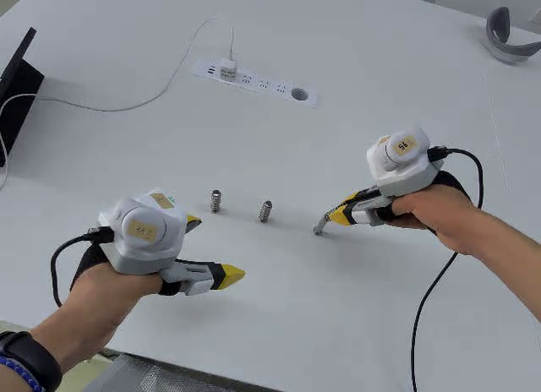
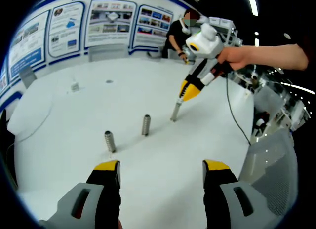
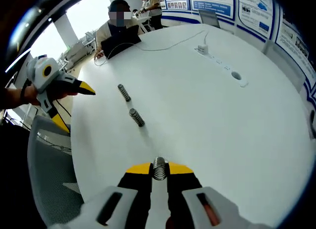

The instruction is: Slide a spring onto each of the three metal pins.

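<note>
Two look done, and the last is in hand.
The left gripper [image 1: 213,248] hangs wide open and empty over the table [image 1: 355,71]. Just beyond it, the left spring [image 1: 215,200] and the middle spring [image 1: 265,210] stand upright, apparently seated on their pins. The right gripper [image 1: 338,215] is closed on the third spring [image 1: 319,227], which is tilted with its lower end at the table. I cannot make out its pin, so this one looks unfinished.

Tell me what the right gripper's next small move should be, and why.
Probably tilt the held spring upright and press it down before opening. The right gripper is shut on it, and in the head view the piece leans with its lower end on the table, while the left spring and the middle spring stand upright. The left gripper is open and holds nothing.
</note>
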### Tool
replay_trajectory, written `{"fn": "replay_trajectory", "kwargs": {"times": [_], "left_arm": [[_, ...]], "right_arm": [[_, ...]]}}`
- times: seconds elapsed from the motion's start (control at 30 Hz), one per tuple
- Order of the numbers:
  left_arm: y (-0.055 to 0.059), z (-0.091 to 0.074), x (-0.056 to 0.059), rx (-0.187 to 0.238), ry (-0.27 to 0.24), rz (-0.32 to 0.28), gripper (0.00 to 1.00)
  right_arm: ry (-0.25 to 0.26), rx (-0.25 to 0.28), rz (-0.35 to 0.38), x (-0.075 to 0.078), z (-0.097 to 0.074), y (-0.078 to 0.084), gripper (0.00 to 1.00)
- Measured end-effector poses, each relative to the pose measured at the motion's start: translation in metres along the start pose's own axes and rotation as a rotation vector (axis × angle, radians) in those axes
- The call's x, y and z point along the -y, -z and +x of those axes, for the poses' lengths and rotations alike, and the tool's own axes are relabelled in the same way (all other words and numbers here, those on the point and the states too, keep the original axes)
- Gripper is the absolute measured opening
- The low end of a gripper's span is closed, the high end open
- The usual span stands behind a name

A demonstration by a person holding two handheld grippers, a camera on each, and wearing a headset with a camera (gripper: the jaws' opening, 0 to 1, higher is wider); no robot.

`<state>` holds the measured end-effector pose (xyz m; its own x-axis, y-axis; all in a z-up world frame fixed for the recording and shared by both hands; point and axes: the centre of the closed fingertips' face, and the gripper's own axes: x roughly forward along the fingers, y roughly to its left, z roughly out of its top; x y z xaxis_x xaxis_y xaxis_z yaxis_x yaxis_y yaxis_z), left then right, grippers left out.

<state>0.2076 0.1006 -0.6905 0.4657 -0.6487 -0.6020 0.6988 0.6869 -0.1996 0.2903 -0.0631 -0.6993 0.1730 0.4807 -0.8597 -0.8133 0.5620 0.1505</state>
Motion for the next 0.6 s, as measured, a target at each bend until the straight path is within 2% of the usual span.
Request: {"fn": "replay_trajectory", "kwargs": {"times": [0.37, 0.6], "left_arm": [[0.002, -0.002, -0.001, 0.001, -0.002, -0.009, 0.68], [0.006, 0.0, -0.002, -0.008, 0.001, -0.017, 0.68]], "right_arm": [[0.001, -0.024, -0.04, -0.004, 0.006, -0.004, 0.13], [0.011, -0.041, -0.078, -0.002, 0.012, 0.0, 0.13]]}}
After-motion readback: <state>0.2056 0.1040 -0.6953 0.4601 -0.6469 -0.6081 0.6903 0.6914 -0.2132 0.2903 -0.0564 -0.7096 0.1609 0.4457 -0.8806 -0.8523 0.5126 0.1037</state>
